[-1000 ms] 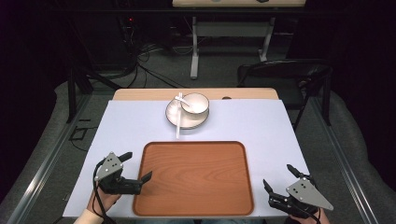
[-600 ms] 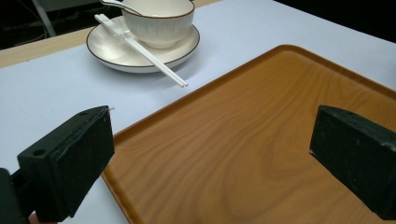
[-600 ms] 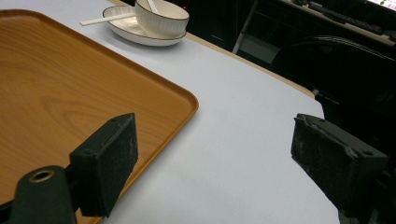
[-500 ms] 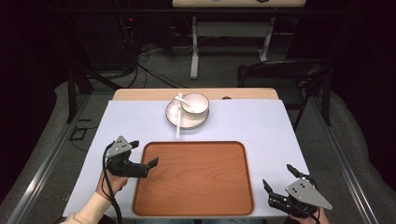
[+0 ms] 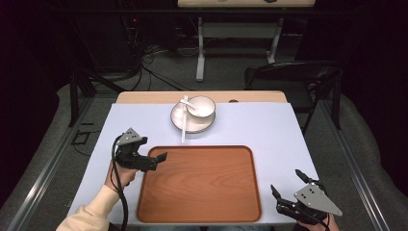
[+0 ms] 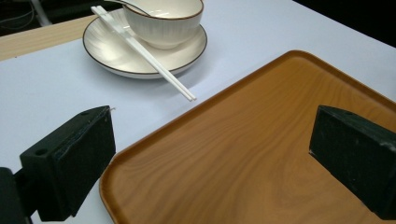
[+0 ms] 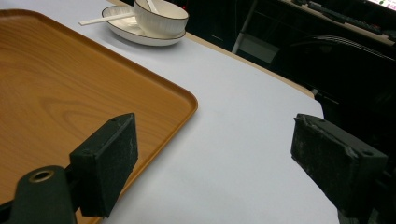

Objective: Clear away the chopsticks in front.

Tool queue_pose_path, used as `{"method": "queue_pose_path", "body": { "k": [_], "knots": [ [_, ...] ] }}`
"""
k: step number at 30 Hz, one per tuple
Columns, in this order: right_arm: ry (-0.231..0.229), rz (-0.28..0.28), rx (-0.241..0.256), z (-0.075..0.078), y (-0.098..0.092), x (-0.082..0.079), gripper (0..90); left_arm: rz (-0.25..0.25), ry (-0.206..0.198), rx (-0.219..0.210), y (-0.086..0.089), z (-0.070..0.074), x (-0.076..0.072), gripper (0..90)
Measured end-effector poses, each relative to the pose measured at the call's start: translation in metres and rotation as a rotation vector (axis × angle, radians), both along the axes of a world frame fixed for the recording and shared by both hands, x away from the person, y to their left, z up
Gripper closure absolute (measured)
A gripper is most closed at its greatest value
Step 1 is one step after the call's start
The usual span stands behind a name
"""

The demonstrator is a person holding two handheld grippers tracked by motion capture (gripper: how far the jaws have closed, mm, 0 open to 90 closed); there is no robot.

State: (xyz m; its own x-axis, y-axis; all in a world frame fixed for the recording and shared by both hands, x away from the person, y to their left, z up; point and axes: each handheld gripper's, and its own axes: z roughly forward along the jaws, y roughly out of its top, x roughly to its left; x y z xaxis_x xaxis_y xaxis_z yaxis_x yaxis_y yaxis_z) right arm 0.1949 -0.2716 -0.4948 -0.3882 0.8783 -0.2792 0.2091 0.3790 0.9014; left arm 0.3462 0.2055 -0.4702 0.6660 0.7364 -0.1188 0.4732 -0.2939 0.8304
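Left gripper (image 5: pixel 155 160), fingers apart, is hovering over the near-left corner of the rectangular brown wooden tray (image 5: pixel 202 192) lying mid-desk; right gripper (image 5: pixel 287 188), fingers apart, is waiting just beside its near-right corner.

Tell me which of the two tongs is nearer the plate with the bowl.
The left tongs, over the tray's far-left corner, are nearer the plate; the right tongs sit off the tray's near-right corner.
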Motion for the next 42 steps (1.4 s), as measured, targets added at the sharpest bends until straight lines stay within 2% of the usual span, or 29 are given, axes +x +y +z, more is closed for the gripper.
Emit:
{"method": "queue_pose_path", "body": {
  "k": [5,14,18,20,22,25,31,35,36,40,42],
  "knots": [
    [0.002,0.000,0.000,0.000,0.000,0.000,14.3,0.009,0.010,0.005,-0.004,0.005,0.013,0.0],
    [0.004,-0.001,0.000,0.000,0.000,0.000,14.3,0.027,0.026,0.039,-0.016,0.018,0.046,0.0],
    [0.005,-0.001,0.000,0.000,0.000,0.000,14.3,0.034,0.032,0.063,-0.021,0.022,0.061,0.0],
    [0.005,0.000,-0.001,0.000,0.000,0.000,14.3,0.060,0.020,0.089,-0.024,0.025,0.069,0.0],
    [0.005,0.000,-0.001,0.000,0.000,0.000,14.3,0.076,0.031,0.086,-0.027,0.027,0.078,0.0],
    [0.005,0.000,-0.001,0.000,0.000,0.000,14.3,0.085,0.040,0.116,-0.034,0.029,0.091,0.0],
    [0.005,-0.001,-0.001,0.000,0.000,0.000,14.3,0.115,0.079,0.163,-0.045,0.028,0.117,0.0],
    [0.002,-0.001,-0.001,0.000,0.000,0.000,14.3,0.137,0.112,0.190,-0.052,0.023,0.135,0.0],
    [0.003,-0.002,-0.001,0.000,0.000,0.000,14.3,0.141,0.124,0.195,-0.055,0.021,0.141,1.3],
    [0.002,-0.003,-0.001,0.000,0.000,0.000,14.3,0.159,0.145,0.206,-0.060,0.017,0.151,4.0],
    [0.003,-0.003,-0.001,0.000,0.000,0.000,14.3,0.171,0.157,0.218,-0.063,0.014,0.156,8.9]
  ]
}}
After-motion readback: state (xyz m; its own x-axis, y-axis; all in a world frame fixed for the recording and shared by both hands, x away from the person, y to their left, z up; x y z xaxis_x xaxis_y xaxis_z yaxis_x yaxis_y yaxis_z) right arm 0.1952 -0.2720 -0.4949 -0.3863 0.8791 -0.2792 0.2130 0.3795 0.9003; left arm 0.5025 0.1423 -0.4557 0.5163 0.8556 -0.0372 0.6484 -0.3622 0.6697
